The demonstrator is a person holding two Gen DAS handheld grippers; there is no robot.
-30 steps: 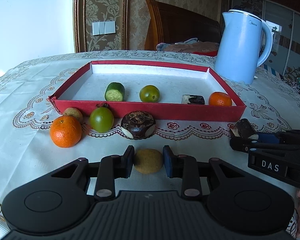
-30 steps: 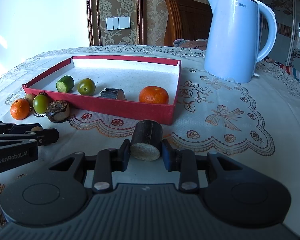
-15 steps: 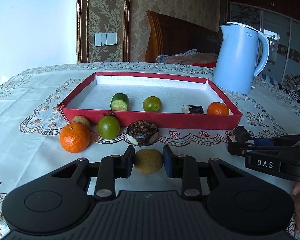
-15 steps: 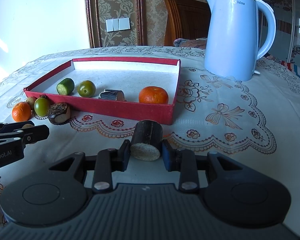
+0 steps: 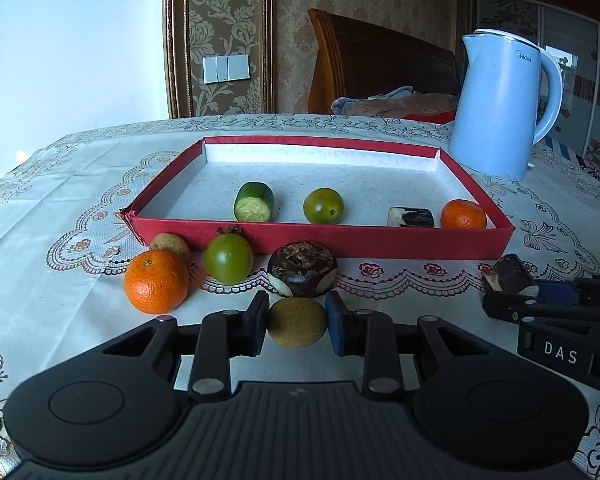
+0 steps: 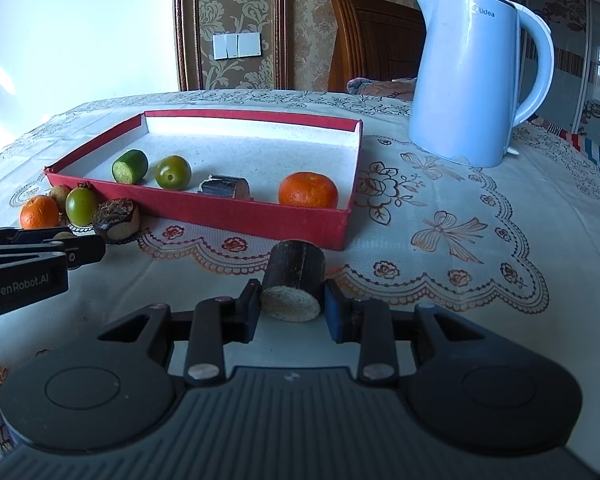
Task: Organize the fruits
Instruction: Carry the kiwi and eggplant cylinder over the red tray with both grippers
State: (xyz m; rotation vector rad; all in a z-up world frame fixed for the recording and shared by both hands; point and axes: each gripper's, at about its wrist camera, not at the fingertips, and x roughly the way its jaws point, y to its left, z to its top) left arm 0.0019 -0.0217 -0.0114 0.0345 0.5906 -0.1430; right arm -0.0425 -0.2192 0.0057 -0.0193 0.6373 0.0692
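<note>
My left gripper [image 5: 297, 322] is shut on a small round tan fruit [image 5: 297, 323], in front of the red tray [image 5: 380, 236]. My right gripper [image 6: 292, 304] is shut on a dark cylindrical piece with a pale cut end [image 6: 294, 286], near the tray's [image 6: 260, 220] front right corner. Inside the tray lie a cucumber piece [image 5: 254, 202], a green fruit [image 5: 323, 206], a dark cut piece [image 5: 411, 217] and a small orange [image 5: 463, 214]. Outside its front wall sit an orange [image 5: 156, 281], a green tomato-like fruit [image 5: 228, 258], a tan fruit [image 5: 170, 245] and a dark round piece [image 5: 301, 268].
A pale blue kettle [image 5: 500, 106] stands behind the tray's right end on the lace tablecloth [image 6: 460, 220]. A wooden chair [image 5: 380, 60] stands behind the table. The right gripper [image 5: 516, 280] shows at the right edge of the left wrist view, the left gripper [image 6: 80, 250] at the left of the right wrist view.
The left wrist view has tilted up a little, so the tray and fruits sit lower in it. Both grips stay the same; the right gripper has not moved.
</note>
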